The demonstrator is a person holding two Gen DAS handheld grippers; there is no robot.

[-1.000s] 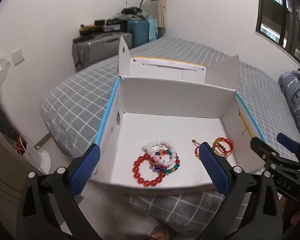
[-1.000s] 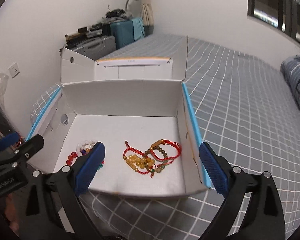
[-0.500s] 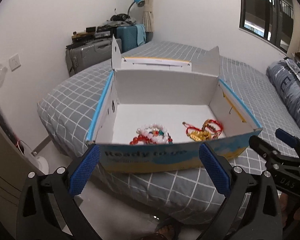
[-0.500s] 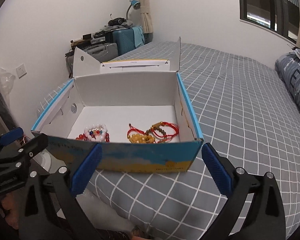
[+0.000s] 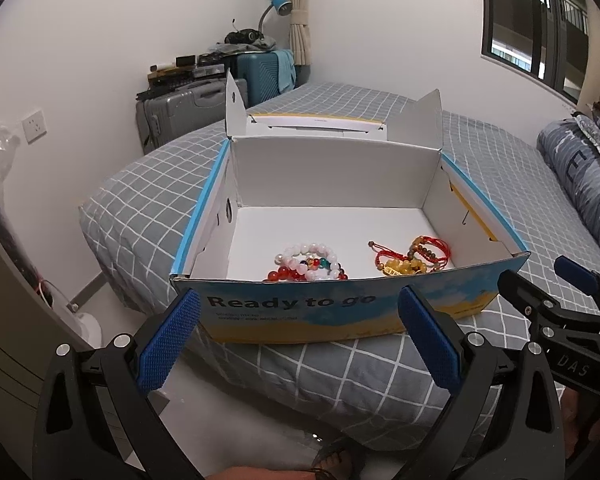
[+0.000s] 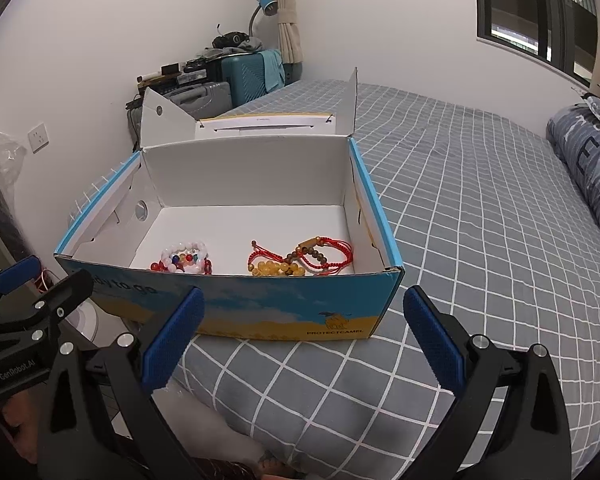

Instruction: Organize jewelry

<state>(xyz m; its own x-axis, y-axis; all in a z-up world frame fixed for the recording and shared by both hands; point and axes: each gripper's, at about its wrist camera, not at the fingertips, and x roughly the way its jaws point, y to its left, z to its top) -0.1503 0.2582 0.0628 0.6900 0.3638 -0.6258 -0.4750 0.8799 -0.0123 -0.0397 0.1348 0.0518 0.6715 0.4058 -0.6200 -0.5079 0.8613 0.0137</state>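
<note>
Both tools are held short of the box (image 5: 300,312), which sits on the bed (image 5: 148,200) near its foot edge with the lid folded back. The left tool (image 5: 300,340) is wide and empty; the right tool (image 6: 300,340) is likewise wide and empty. The jewelry lies on the box floor close behind the front wall, in two groups set apart: a pile of beaded bracelets (image 5: 308,262) in white, red and mixed colours on the left, and red-cord bracelets with amber beads (image 6: 300,260) on the right. Risk 1: strands in each pile overlap, so a pinch on one bracelet could lift or drag its neighbours. Risk 2: the round beads look smooth and may roll out from between the pads. Risk 3: the front wall stands between the tools and the jewelry; a low approach could push the light box toward or off the mattress edge. Hidden: the front wall cuts off the near part of both piles, so the count of bracelets cannot be fixed, and clasps or knots are too small to make out.
</note>
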